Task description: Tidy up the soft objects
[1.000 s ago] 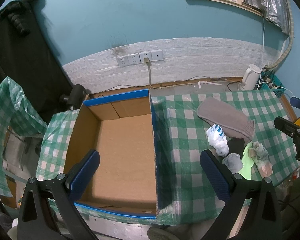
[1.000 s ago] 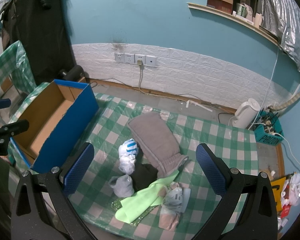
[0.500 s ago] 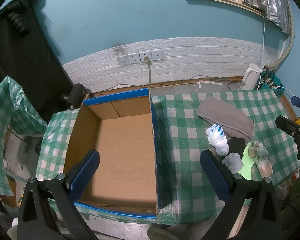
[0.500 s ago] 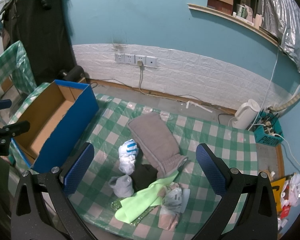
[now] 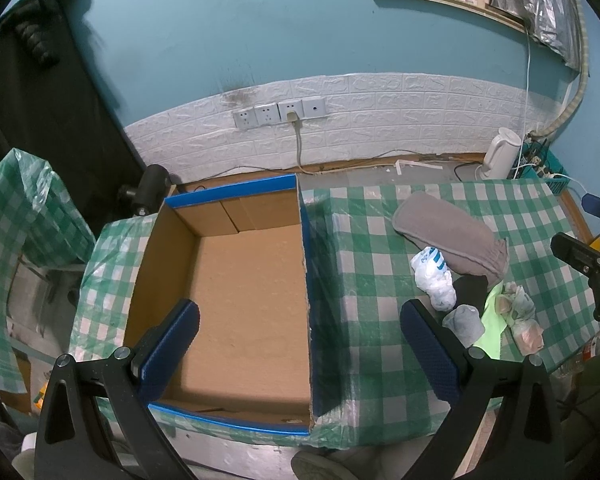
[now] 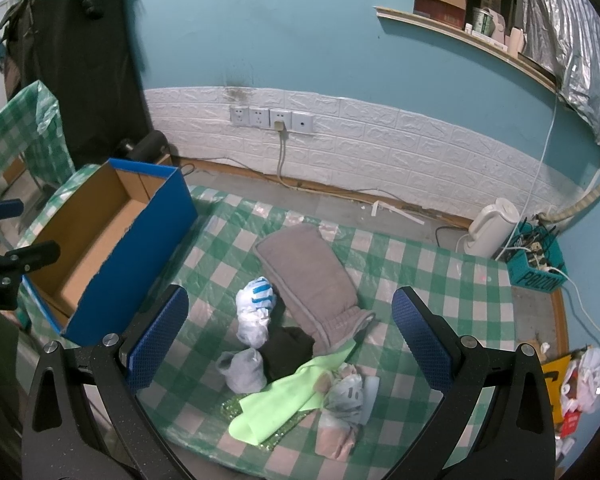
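Nothing has moved in the last second: both my tongs hover, spread and empty.

My left tongs (image 5: 300, 344) hang over the bare cardboard box (image 5: 248, 300); my right tongs (image 6: 288, 336) sit above the pile on the checked cloth (image 6: 440, 280): grey towel (image 6: 308, 272), white-and-blue bundle (image 6: 256, 304), black cloth (image 6: 288, 348), grey sock (image 6: 244, 368), green cloth (image 6: 284, 396). So sorting hasn't begun, I judge. The crumpled bits (image 6: 344, 412) beside the green cloth are hard to identify, and something glittery beneath it is mostly covered.
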`<state>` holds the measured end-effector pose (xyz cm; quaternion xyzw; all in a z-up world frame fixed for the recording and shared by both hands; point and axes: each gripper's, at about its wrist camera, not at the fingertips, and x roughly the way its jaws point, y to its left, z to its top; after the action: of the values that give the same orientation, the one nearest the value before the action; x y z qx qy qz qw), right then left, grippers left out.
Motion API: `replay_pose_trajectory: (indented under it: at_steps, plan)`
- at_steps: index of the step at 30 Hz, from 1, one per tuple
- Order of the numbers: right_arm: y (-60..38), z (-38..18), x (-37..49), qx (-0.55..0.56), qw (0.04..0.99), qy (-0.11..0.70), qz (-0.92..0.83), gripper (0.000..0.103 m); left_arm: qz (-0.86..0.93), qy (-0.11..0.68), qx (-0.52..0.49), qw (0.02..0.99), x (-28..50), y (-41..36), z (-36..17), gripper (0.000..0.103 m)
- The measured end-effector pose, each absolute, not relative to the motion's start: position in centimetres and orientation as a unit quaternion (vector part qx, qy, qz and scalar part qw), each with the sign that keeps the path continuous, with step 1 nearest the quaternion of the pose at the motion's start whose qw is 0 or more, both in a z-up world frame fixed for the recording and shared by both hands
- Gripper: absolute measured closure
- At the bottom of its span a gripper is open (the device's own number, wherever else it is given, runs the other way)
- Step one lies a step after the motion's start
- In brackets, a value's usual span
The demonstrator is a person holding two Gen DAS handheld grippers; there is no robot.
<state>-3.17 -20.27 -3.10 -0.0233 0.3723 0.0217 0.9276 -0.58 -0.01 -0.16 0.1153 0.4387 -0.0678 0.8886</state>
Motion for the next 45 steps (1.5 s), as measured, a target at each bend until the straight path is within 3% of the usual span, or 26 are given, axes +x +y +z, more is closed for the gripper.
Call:
replay_pose_trajectory:
  at_steps: [23, 45]
  plan:
    - [-22.5, -4.2, -3.8, -0.018, 0.923, 0.385, 0.004, 0.002, -0.097, 0.469, 0.117, 0.870, -0.9, -2.4, -1.9, 0.002]
    - [-27.6, -11.1, -4.1, 0.030, 0.879, 0.475, -0.036, 0.007, -0.144, 0.552, 0.142, 0.809, 0.5, -8.8, -7.7, 0.002]
